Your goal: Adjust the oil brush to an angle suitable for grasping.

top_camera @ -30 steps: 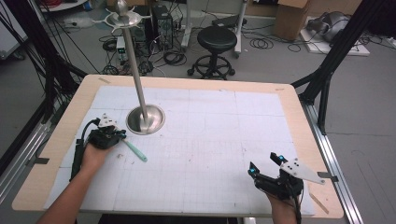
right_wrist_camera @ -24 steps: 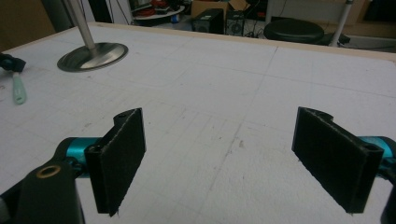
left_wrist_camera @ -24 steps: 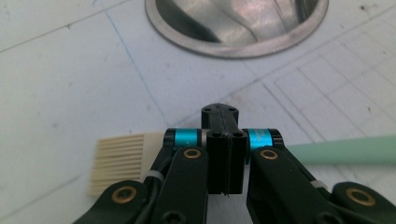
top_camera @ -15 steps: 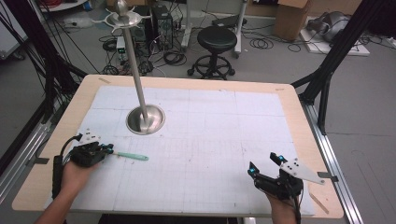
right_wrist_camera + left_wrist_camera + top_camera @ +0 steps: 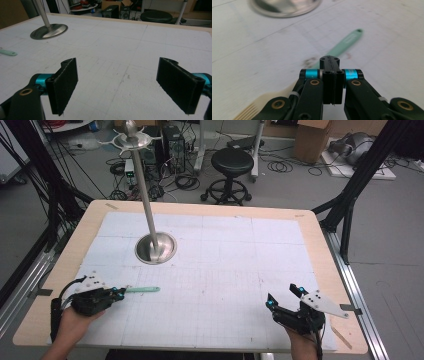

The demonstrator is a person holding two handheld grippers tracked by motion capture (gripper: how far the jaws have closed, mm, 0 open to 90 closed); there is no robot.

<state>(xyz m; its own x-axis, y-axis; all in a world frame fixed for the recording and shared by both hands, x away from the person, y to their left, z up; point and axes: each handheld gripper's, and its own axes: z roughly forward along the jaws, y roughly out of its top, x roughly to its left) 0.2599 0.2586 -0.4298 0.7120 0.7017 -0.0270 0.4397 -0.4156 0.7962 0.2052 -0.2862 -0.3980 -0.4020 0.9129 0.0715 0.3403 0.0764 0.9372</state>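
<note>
the left hand-held gripper [image 5: 119,292] sits low at the near left of the surface [image 5: 240,255], jaws clenched together, with a mint-green comb [image 5: 142,290] lying flat just beneath and beyond its tips. the right hand-held gripper [image 5: 285,299] rests near right, jaws spread wide. a metal stand [image 5: 155,247] rises farther back.
</note>
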